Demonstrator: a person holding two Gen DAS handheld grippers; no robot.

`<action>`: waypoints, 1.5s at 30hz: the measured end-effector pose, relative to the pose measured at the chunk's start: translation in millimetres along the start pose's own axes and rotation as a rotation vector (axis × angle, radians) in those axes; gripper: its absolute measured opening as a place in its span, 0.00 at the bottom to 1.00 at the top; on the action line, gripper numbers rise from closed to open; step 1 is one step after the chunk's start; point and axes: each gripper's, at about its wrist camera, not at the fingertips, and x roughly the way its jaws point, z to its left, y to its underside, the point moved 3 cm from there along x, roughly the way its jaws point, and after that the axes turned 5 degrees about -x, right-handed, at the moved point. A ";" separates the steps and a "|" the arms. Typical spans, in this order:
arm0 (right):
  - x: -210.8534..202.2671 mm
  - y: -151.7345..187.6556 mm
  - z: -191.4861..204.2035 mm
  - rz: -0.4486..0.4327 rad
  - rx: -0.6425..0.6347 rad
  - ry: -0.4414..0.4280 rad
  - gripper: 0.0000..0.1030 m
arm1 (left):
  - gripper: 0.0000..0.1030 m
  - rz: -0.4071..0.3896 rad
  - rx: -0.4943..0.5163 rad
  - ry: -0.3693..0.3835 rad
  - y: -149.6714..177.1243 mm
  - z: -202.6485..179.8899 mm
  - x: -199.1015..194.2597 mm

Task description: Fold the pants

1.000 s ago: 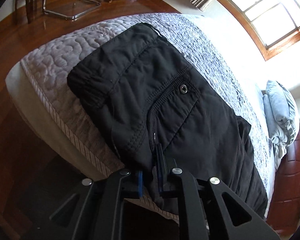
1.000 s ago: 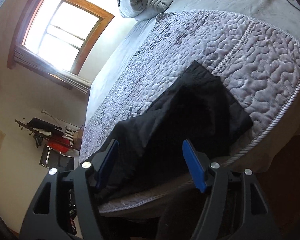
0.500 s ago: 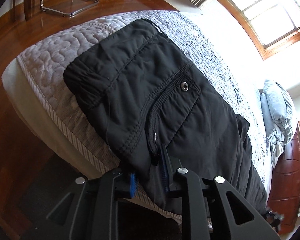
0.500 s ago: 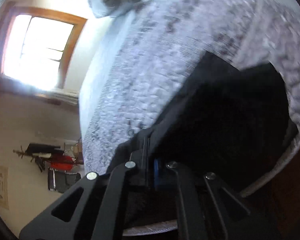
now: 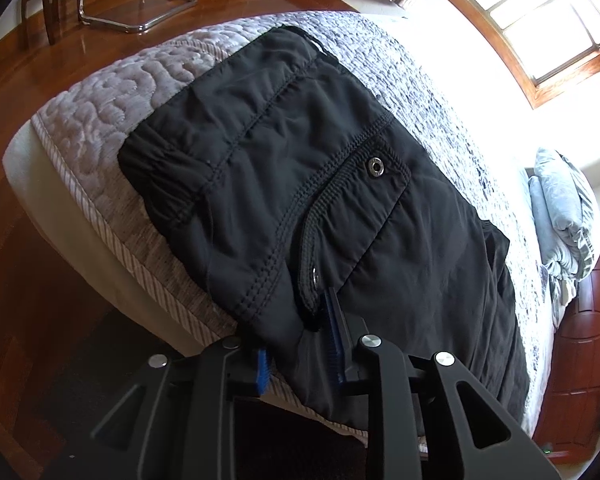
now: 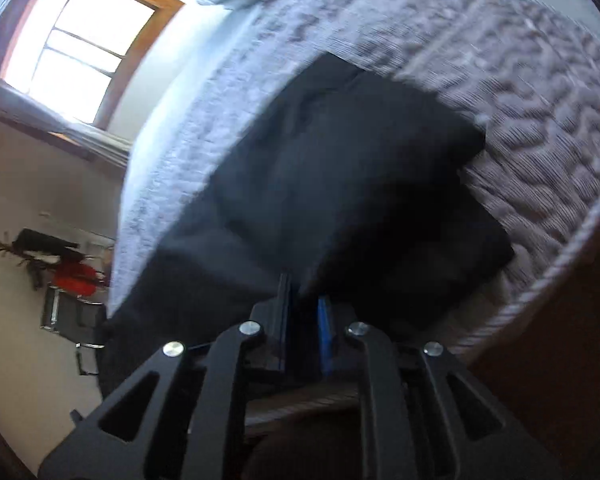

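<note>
Black pants (image 5: 300, 184) lie on the quilted grey bed (image 5: 112, 108), waistband toward the foot corner, a snap pocket facing up. My left gripper (image 5: 300, 344) is shut on the pants' near edge by the pocket, at the mattress side. In the right wrist view the pants' leg end (image 6: 360, 184) lies near the bed corner. My right gripper (image 6: 306, 312) is shut on a fold of this dark cloth and lifts it; the view is blurred.
The bed's edge (image 5: 100, 240) drops to a wooden floor (image 5: 16, 280). A metal chair frame (image 5: 140, 8) stands beyond the bed corner. A rolled blanket (image 5: 568, 216) lies at the head. Windows (image 6: 76, 52) are on the wall.
My right gripper went from open over the leg end to shut on the cloth and is raising it. My left gripper stays shut and has shifted slightly along the edge.
</note>
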 end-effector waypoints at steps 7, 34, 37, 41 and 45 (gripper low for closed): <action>-13.0 -4.5 -2.5 -0.043 0.024 -0.087 0.24 | 0.31 0.005 -0.008 -0.020 -3.1 -4.3 4.1; -53.6 20.8 -31.0 0.008 0.087 -0.090 0.53 | 0.81 -0.012 -0.013 -0.082 4.0 5.1 -22.3; -55.5 24.7 -40.3 0.010 0.135 -0.115 0.56 | 0.89 0.014 -0.043 -0.046 10.9 12.2 -27.1; -42.2 26.1 -49.4 0.009 0.198 -0.167 0.56 | 0.89 0.046 -0.077 -0.010 14.0 15.4 -20.4; -32.1 22.6 -51.5 0.007 0.227 -0.165 0.55 | 0.89 0.061 -0.103 0.013 12.8 17.2 -10.3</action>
